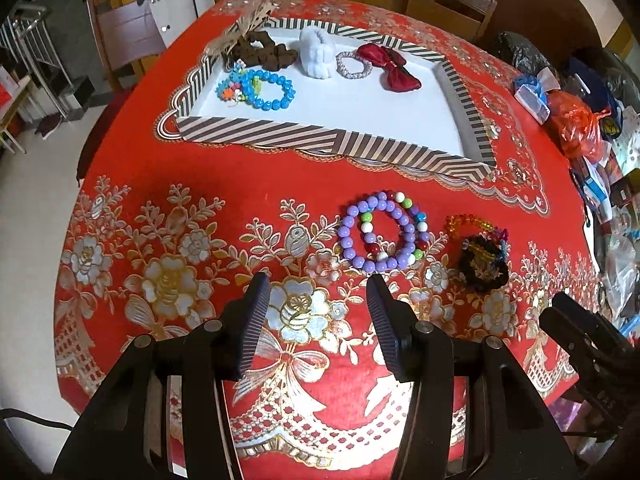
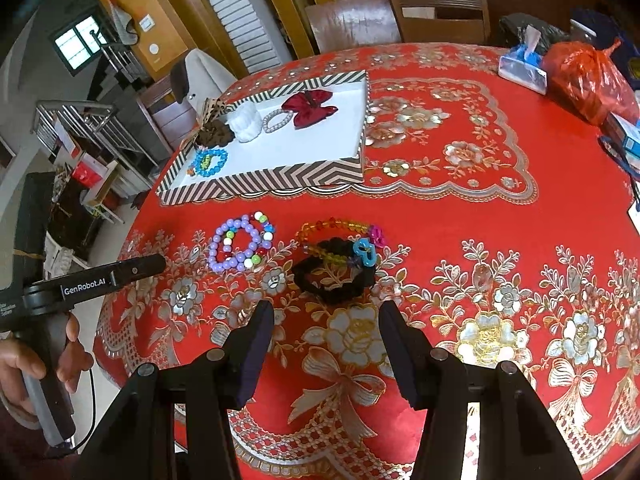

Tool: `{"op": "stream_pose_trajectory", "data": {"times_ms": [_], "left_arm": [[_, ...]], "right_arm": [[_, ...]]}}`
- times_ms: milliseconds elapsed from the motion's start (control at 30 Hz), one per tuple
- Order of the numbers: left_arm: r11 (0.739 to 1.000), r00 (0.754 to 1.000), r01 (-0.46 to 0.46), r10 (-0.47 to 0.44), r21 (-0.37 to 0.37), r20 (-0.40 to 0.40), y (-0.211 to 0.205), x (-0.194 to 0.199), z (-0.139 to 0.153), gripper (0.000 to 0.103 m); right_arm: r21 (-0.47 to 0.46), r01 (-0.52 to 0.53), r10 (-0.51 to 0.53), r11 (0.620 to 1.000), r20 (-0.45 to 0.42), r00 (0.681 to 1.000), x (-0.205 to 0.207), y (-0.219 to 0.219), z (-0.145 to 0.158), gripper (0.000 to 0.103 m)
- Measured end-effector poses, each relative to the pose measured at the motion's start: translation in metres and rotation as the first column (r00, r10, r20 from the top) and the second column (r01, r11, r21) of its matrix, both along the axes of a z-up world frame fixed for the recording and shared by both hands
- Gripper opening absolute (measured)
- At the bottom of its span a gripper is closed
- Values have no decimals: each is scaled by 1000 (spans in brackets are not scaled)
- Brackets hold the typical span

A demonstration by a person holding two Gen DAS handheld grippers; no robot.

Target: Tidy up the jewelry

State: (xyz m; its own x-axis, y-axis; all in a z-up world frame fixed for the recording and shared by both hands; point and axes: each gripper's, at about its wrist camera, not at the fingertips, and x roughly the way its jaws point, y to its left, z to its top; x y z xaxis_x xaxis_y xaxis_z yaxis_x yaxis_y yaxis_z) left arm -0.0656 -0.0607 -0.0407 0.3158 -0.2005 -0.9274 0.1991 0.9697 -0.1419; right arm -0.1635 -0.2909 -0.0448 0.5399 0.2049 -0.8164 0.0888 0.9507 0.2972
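Note:
A striped tray (image 1: pixel 280 136) (image 2: pixel 280 176) with a white floor holds a brown scrunchie (image 1: pixel 264 52), a white scrunchie (image 1: pixel 316 54), a silver hair tie (image 1: pixel 352 65), a red bow (image 1: pixel 390 68) and a blue bead bracelet (image 1: pixel 272 90). On the red cloth in front of it lie a purple bead bracelet (image 1: pixel 376 236) (image 2: pixel 236 246) over a multicoloured one, and a rainbow bead bracelet (image 2: pixel 336 228) on a black scrunchie (image 1: pixel 484 264) (image 2: pixel 334 276). My left gripper (image 1: pixel 318 292) is open and empty, just short of the purple bracelet. My right gripper (image 2: pixel 326 320) is open and empty, just short of the black scrunchie.
The round table has a red flowered cloth (image 2: pixel 480 240). At its far right are a tissue pack (image 2: pixel 522 66), a red plastic bag (image 2: pixel 588 80) and other clutter. Wooden chairs (image 2: pixel 440 12) stand behind the table. The table's edge is near on the left.

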Motion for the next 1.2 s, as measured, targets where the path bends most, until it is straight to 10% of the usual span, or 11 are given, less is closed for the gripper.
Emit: {"op": "stream_pose_trajectory", "data": {"times_ms": [433, 867, 1200], "left_arm": [[1000, 997, 26, -25, 7, -68, -2, 23, -22, 50], [998, 991, 67, -66, 1, -116, -9, 47, -38, 50], [995, 990, 93, -88, 41, -112, -28, 62, -50, 50]], "right_arm": [[-58, -14, 15, 998, 7, 1000, 57, -3, -1, 41], [-235, -185, 136, 954, -211, 968, 114, 1, -54, 31], [-236, -105, 68, 966, -162, 984, 125, -14, -54, 31]]}}
